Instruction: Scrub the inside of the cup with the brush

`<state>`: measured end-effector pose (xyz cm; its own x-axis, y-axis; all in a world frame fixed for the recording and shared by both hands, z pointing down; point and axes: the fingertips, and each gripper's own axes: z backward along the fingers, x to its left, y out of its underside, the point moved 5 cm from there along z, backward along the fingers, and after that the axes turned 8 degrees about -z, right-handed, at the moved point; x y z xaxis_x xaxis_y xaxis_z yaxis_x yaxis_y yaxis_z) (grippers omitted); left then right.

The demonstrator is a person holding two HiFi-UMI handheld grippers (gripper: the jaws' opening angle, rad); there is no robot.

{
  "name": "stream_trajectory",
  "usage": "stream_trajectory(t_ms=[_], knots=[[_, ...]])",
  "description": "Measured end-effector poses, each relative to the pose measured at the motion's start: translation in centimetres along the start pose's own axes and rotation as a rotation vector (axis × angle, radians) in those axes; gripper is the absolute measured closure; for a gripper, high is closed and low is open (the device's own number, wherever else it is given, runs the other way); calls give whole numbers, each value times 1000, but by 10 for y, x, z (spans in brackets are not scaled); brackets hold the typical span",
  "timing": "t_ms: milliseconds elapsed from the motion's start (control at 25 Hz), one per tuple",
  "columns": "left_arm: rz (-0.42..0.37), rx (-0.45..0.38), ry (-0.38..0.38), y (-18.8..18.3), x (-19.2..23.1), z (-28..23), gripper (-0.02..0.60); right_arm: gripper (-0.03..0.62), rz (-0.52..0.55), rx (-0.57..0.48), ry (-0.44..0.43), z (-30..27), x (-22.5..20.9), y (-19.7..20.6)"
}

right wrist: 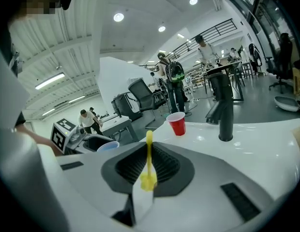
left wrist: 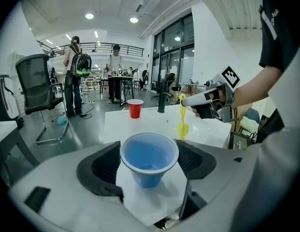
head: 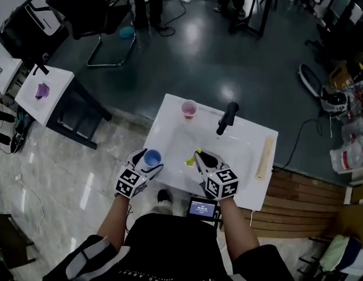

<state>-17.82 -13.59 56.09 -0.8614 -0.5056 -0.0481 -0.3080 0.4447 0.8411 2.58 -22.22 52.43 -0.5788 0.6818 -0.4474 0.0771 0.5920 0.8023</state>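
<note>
My left gripper (left wrist: 149, 164) is shut on a blue plastic cup (left wrist: 149, 156), which stands upright and open-topped between the jaws. In the head view the blue cup (head: 151, 157) sits at the sink's front left in the left gripper (head: 147, 164). My right gripper (right wrist: 149, 170) is shut on a thin yellow brush (right wrist: 149, 164), pinched sideways with its bristle end to one side. The brush (left wrist: 182, 122) hangs from the right gripper (left wrist: 208, 99) to the right of the cup, apart from it and outside it.
A red cup (head: 189, 108) stands at the back of the white sink table (head: 252, 189), beside a black faucet (head: 227, 117). A pale wooden stick (head: 264, 157) lies along the right edge. A small screen device (head: 203, 208) sits at the front. People and chairs are far behind.
</note>
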Motion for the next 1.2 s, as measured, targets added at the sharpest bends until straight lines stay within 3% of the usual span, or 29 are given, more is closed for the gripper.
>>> stream_trajectory(t_ms=[560,880,1000,1200], knots=[[-49,-2,52,8,6,-6,215,554,-6,3,41,-11,1,4],[-26,-9,29,7,8,0,211,554,-6,7,26,-9,-1,4],[-21,-7,20,4,7,5,176,554,-5,7,17,-6,-2,3],[-50,-12,-25,-9,2,16,173,554,-4,1,0,1,-6,2]])
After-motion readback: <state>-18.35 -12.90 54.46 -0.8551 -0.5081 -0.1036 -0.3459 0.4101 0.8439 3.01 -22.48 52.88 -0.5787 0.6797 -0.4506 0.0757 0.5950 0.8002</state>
